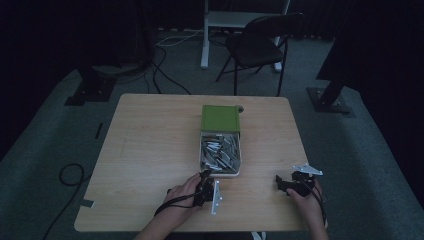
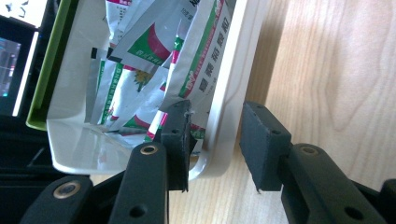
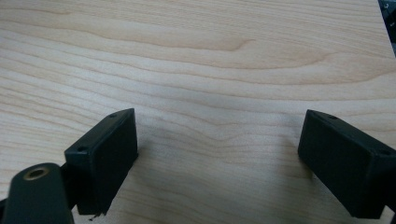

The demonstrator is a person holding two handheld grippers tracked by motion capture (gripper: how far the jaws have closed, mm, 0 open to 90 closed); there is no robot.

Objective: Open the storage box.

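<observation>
A white box (image 1: 220,172) full of little packets (image 1: 220,152) sits on the wooden surface (image 1: 150,145), a bit past the middle toward the far edge, and its near end comes close to the person's left hand. A green lid (image 1: 220,118) covers the far part of the box. The packets are shiny silver with green and red print, and they lie in a messy pile. The left tongs (image 1: 206,176) are at the near end of the box, at its near left corner. In the left gripper view, the left tongs (image 2: 215,140) straddle the white wall of the box (image 2: 224,116): one jaw is inside, right against a packet (image 2: 196,65), and the other jaw is outside, over the bare wood (image 2: 336,70). There is a small gap between the outside jaw and the wall, so the left tongs are a little apart and are not squeezing anything. The right tongs (image 1: 281,183) are near the near right corner of the surface, well apart from the box. In the right gripper view, the right tongs (image 3: 219,158) are wide apart, with just bare wood (image 3: 215,56) between the two jaws, and they hold nothing. Past the far edge of the surface, a dark folding chair (image 1: 257,47) stands on the floor.
</observation>
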